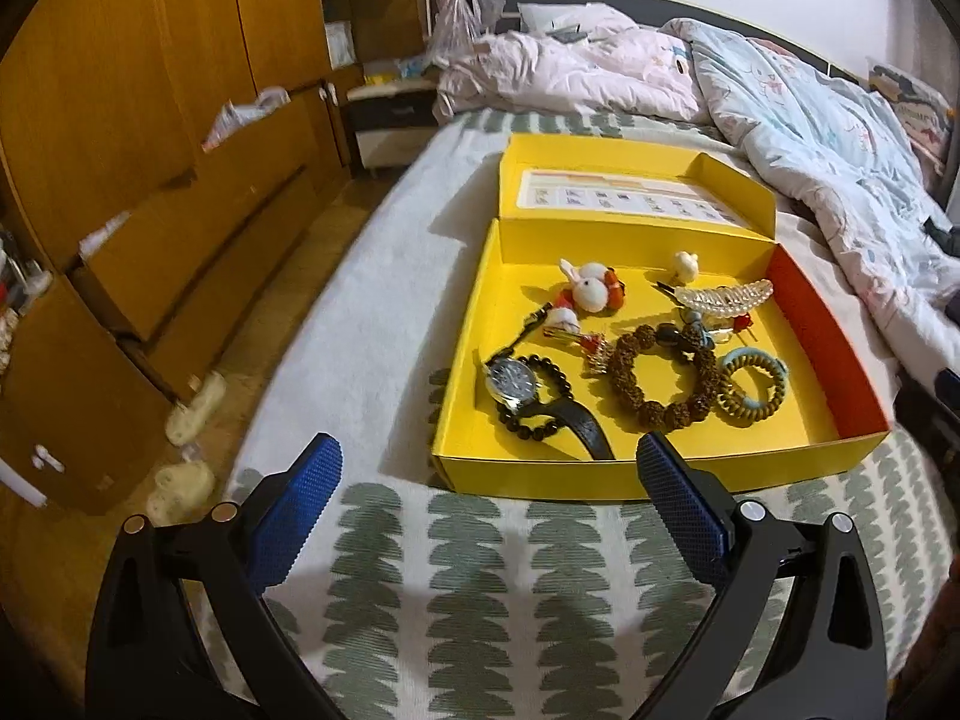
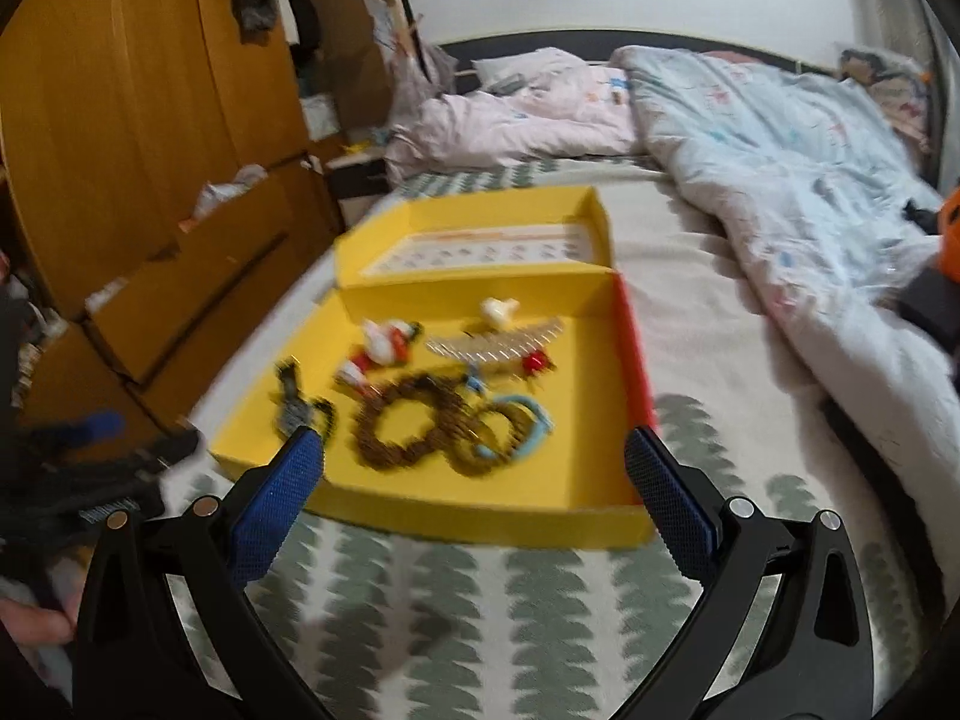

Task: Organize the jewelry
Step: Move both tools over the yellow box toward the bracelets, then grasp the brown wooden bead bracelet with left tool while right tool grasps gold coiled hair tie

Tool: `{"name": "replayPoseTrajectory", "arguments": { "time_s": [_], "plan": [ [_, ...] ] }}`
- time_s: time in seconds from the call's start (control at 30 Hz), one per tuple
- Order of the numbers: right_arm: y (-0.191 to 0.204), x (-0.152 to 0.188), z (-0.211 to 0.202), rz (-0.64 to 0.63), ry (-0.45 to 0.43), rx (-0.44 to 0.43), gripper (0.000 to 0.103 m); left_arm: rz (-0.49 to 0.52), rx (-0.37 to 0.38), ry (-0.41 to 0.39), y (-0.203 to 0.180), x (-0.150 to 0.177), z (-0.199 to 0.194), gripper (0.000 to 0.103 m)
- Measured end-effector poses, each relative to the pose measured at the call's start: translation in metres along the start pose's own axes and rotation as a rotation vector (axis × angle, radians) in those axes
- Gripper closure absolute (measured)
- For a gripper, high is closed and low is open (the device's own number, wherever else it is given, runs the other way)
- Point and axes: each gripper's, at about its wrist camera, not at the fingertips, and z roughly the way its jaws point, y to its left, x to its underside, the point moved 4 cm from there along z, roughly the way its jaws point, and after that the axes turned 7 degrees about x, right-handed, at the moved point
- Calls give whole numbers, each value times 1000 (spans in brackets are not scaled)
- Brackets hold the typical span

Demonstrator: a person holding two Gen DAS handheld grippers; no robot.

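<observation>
No legible text; printed sheet (image 1: pixel 624 195) inside yellow box (image 1: pixel 474 354) lid too small, blurred to read.

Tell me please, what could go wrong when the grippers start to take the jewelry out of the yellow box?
1. The black-strapped wristwatch lies across the black bead bracelet, so lifting one may drag the other.
2. The large brown seed-bead bracelet touches the coiled hair ties and small charms; they could tangle.
3. The shallow yellow cardboard box sits on a soft patterned bedspread, so a push from the open left gripper or right gripper may tip it.
</observation>
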Motion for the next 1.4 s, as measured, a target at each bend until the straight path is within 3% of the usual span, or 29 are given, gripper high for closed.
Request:
{"name": "replayPoseTrajectory", "arguments": {
  "time_s": [0.1, 0.23, 0.33, 0.37, 0.47, 0.7, 0.77, 0.83, 0.9, 1.0, 1.17, 1.23, 1.4],
  "plan": [
    [-1, -20, 8, 6, 24, -18, 4, -34, 33, 32, 8, -11, 7, 6],
    [1, -42, 41, -37, 159, 44, 4, -42, 66, 58, 3, -27, 12, 6],
    [-4, -51, 64, 3, 211, 13, 12, -55, 107, 104, 0, -37, 23, 6],
    [-5, -50, 70, -2, 229, 6, 21, -59, 123, 117, -3, -40, 27, 6],
    [-3, -47, 92, -50, 282, 32, 26, -34, 132, 136, -14, -45, 35, 6],
    [0, -29, 118, -98, 389, -6, 26, -4, 186, 217, -25, -55, 57, 6],
    [5, -28, 119, -121, 376, -11, 26, -18, 228, 250, -26, -58, 66, 6],
    [6, -28, 121, -112, 386, -13, 31, -50, 248, 271, -23, -61, 74, 6],
    [8, -25, 123, -120, 403, -24, 44, -70, 274, 294, -22, -64, 83, 6],
    [9, -17, 130, -129, 433, -29, 53, -98, 329, 349, -26, -67, 96, 7],
    [1, -6, 145, -127, 470, -35, 57, -99, 372, 391, -28, -68, 113, 21],
    [-1, -4, 151, -129, 478, -26, 57, -96, 381, 426, -30, -65, 123, 35],
    [2, 1, 161, -143, 505, -26, 57, -99, 368, 502, -32, -52, 148, 43]
  ]
}}
